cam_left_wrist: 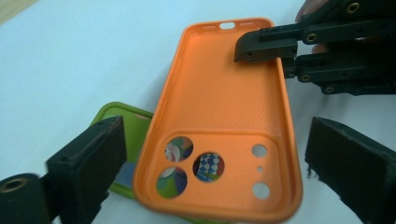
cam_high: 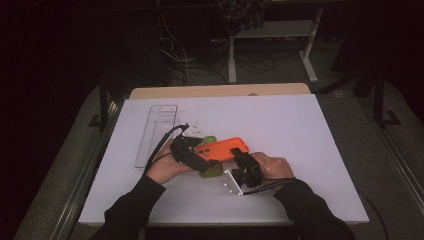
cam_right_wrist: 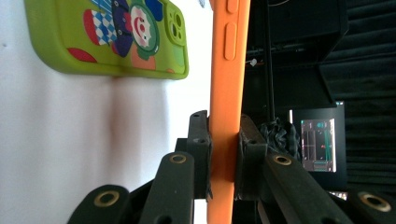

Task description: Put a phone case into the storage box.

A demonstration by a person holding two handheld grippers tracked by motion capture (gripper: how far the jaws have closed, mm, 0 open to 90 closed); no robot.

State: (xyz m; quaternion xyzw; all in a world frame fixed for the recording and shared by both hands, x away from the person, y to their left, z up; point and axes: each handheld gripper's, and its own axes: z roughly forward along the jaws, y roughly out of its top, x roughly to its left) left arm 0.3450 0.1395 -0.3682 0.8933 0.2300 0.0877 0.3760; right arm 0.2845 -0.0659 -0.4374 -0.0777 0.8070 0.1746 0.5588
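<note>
An orange phone case is held hollow side up above a green phone case that lies on the white table. My right gripper is shut on the orange case's side wall near its bottom end, one pad inside and one outside. My left gripper stands open around the camera end of the orange case, with a narrow gap at each jaw. The green case has a cartoon print, which shows through the orange case's lens holes. In the left gripper view the right gripper bites the far rim.
A clear plastic tray lies at the left of the white table top, with small white bits beside it. Behind the wooden far edge are desk legs and cables on a dark floor.
</note>
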